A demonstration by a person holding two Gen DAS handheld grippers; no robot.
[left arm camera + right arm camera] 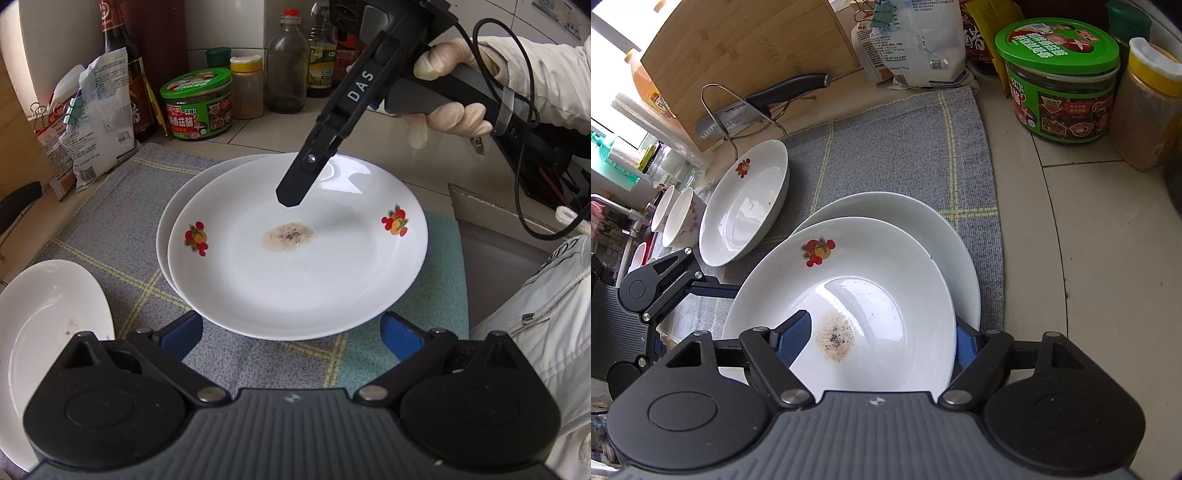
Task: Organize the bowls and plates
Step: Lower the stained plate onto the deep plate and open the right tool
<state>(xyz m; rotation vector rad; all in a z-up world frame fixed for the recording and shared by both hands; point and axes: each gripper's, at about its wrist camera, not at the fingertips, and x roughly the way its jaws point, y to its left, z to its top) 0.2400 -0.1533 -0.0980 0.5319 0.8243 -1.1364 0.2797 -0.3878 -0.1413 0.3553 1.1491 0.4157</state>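
Observation:
A white plate with fruit prints and a brown stain (295,258) lies on top of a second white plate (173,206) on the grey checked mat; both show in the right wrist view (849,280), (945,236). My right gripper (882,339) is open, one finger (794,339) over the top plate's inside and the other (966,347) outside its rim; it also shows in the left wrist view (291,195). My left gripper (291,332) is open, its blue fingers (184,334) wide at the plate's near edge, not touching it that I can see.
A third fruit-print plate (746,206) lies to the left on the mat (905,147), with small bowls (679,214) beyond it. Jars (1060,81), bottles (286,62), bags (99,114), a knife in a rack (757,107) and a cutting board (738,55) line the counter. The sink edge (491,206) is at right.

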